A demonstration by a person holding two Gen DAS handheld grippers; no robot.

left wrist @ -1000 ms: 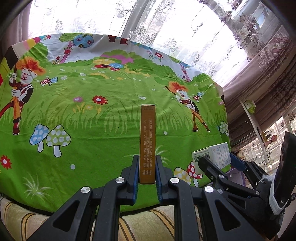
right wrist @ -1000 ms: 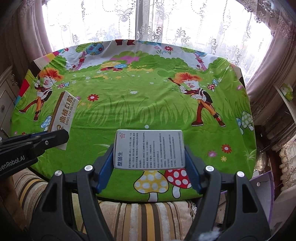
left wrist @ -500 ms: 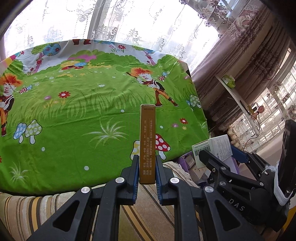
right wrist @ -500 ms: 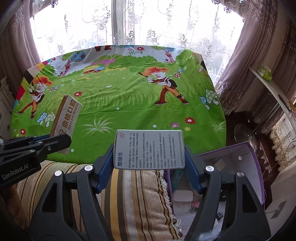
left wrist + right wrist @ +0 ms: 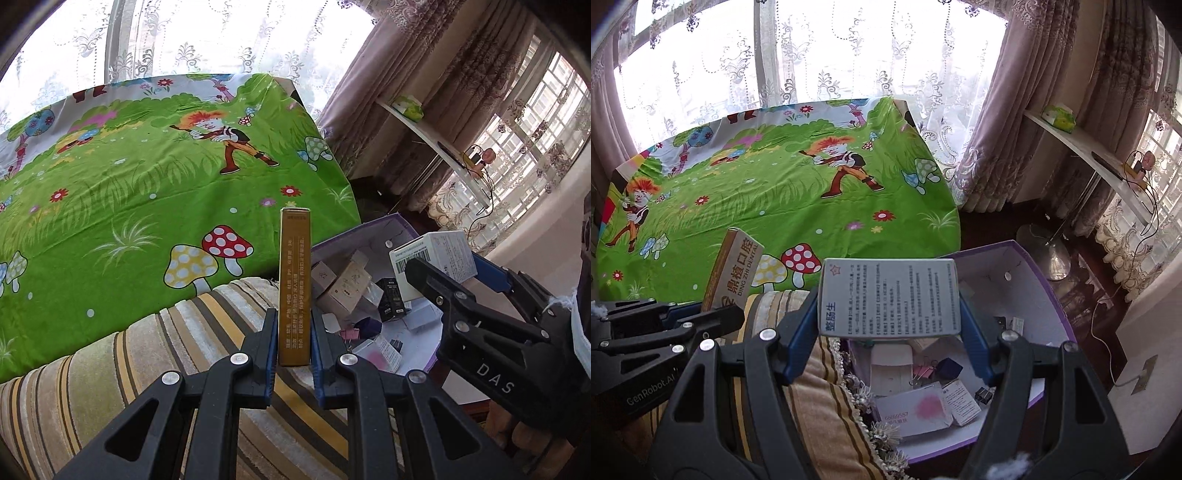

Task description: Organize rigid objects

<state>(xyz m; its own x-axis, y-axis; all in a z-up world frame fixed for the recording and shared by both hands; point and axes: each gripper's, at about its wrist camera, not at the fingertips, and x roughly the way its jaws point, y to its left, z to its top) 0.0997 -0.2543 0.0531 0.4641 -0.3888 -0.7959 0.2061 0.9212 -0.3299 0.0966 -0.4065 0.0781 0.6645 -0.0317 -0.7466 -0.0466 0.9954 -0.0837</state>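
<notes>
The left gripper (image 5: 293, 332) is clamped on a narrow gold box (image 5: 294, 284), above a striped cushion (image 5: 147, 369). The right gripper (image 5: 890, 325) is clamped on a white box (image 5: 890, 295), held over a purple bin (image 5: 1034, 280) with small boxes inside. Farther away is the table with a green cloth (image 5: 775, 192).

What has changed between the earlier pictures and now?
Both grippers swung right, off the green cartoon tablecloth toward the purple storage box beside the striped cushion. Unchanged: left gripper grips the slim gold carton, right gripper the white printed carton.
</notes>
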